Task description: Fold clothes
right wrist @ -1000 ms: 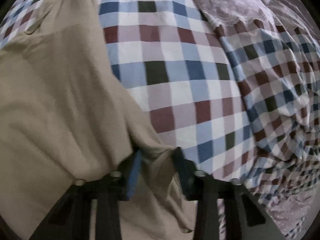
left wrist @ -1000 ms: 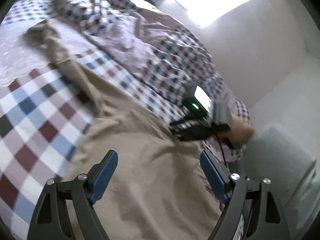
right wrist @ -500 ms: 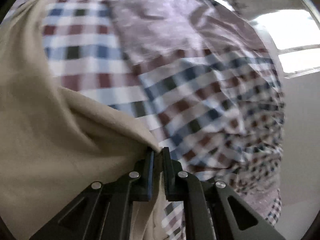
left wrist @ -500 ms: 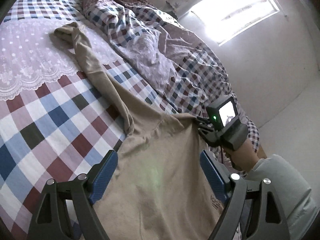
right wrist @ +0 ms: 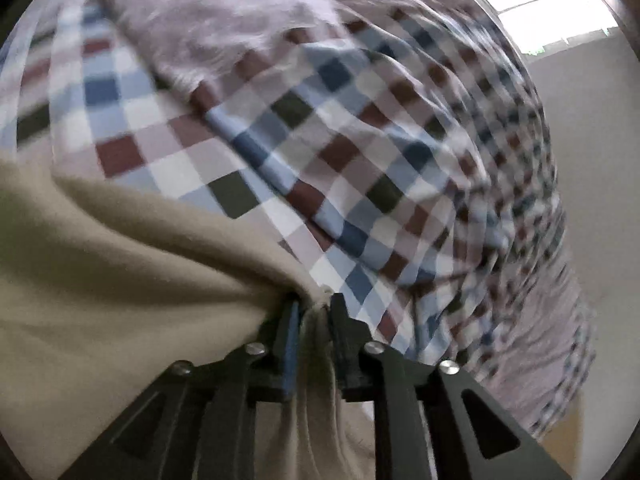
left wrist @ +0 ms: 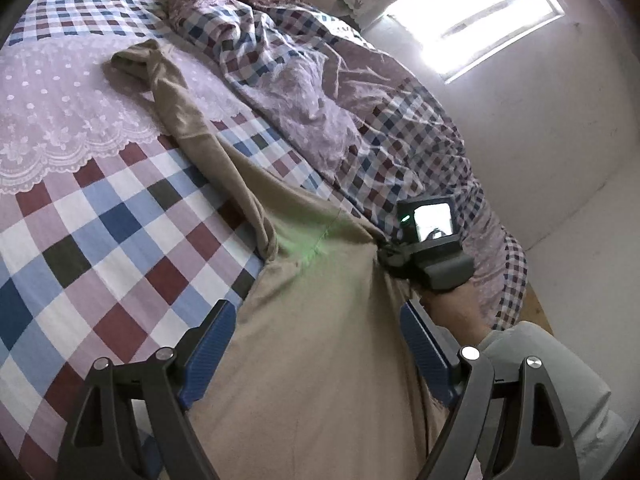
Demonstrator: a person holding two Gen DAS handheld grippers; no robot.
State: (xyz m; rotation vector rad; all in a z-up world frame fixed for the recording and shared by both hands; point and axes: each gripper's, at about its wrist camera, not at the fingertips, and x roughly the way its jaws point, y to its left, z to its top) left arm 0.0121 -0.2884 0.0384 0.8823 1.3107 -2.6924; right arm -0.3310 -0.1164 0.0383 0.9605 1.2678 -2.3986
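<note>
A beige garment (left wrist: 320,320) lies on the checked bed sheet (left wrist: 100,240), one long sleeve (left wrist: 176,96) stretched toward the far left. My left gripper (left wrist: 316,332) is open and empty above the garment's body. My right gripper (right wrist: 314,312) is shut on a bunched edge of the beige garment (right wrist: 120,280) and lifts it slightly. In the left wrist view the right gripper (left wrist: 384,254) shows at the garment's right edge, with its camera unit and the hand behind it.
A crumpled checked and mauve duvet (left wrist: 328,80) is heaped along the bed's far right side. A lace-edged mauve cover (left wrist: 60,112) lies at the far left. A white wall and bright window (left wrist: 480,20) stand beyond the bed.
My right gripper closed on the garment's edge and pulled it up and right. The left gripper rose and tilted back, so more of the bed shows; it stayed open.
</note>
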